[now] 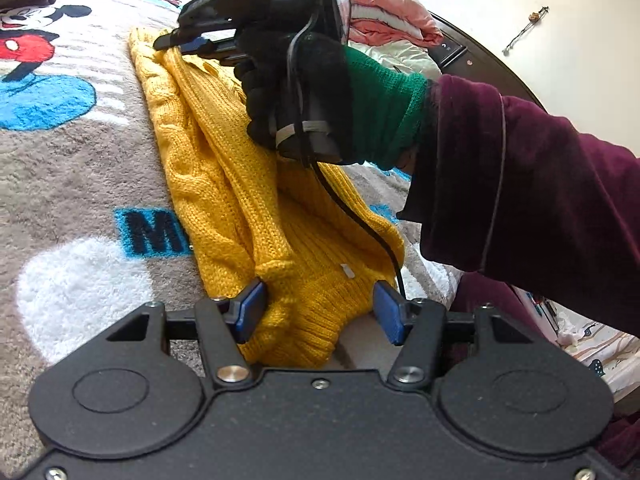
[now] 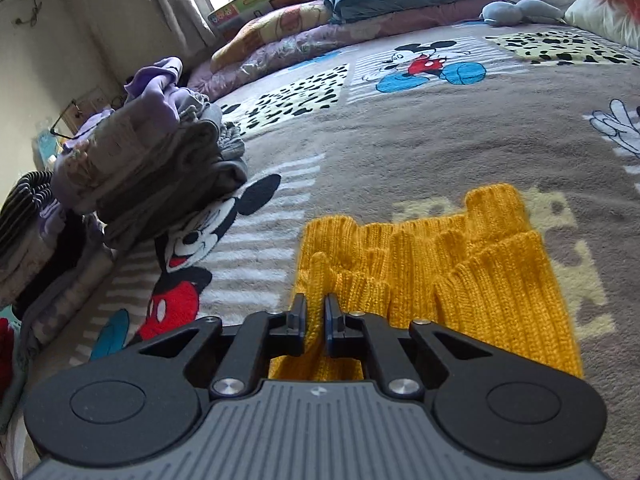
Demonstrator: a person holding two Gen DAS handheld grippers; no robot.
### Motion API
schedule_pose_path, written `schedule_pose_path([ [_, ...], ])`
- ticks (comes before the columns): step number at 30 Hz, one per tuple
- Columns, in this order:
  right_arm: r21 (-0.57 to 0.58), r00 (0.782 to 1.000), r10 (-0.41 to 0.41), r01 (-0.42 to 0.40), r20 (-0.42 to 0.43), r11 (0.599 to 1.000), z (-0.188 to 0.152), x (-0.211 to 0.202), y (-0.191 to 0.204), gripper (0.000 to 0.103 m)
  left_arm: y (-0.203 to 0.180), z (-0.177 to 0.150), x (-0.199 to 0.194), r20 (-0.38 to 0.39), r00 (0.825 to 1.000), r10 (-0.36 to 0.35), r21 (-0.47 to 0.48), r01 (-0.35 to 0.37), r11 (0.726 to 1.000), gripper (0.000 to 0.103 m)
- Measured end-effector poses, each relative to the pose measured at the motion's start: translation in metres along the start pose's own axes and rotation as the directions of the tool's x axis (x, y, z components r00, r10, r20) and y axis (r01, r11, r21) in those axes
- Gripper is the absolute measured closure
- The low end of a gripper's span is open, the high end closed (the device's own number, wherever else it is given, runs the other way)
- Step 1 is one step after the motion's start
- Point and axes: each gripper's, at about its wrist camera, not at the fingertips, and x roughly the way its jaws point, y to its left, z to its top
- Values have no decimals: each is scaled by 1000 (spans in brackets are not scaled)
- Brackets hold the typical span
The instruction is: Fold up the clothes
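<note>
blanket [image 2: 400, 152]: covering the bed | yellow sweater [image 1: 248, 184]: lying folded lengthwise on the blanket | left gripper [image 1: 318, 310]: standing half open, pads flanking the sweater's near end, grip unclear | right gripper [image 2: 316, 316]: narrowly parted, pinching the sweater's far end

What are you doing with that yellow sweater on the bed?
A person is folding the yellow sweater on a cartoon-mouse blanket. It already lies doubled into a long strip. The left gripper sits around the near end, with knit bunched between its fingers. The right gripper has a fold at the far end in a narrow gap. Folded clothes are piled nearby.
</note>
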Motion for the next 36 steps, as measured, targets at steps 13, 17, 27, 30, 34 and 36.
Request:
schedule_pose_path([
  [13,-149,988,94,-75,123,986,-2,-100,-19,65,0,6,-33,131,985,116,16,-119,993,45],
  [17,-349,990,116,-81,80,934,-34,-129,-11,72,-11,13,-37,260,952,161,66,-183,981,49],
  [27,-476,988,140,-153,-63,866,-83,-128,4,76,-20,31,45,151,923,354,375,-384,844,67],
  [30,-502,990,102,-137,-97,854,-90,-115,7,78,-14,36,49,138,924,357,362,-383,850,67],
  [34,-491,988,144,-151,-52,858,-87,-133,7,78,-19,43,33,202,922,330,382,-384,841,67],
  [36,-490,990,141,-137,-30,861,-86,-141,6,78,-11,52,27,245,913,327,340,-397,853,68],
])
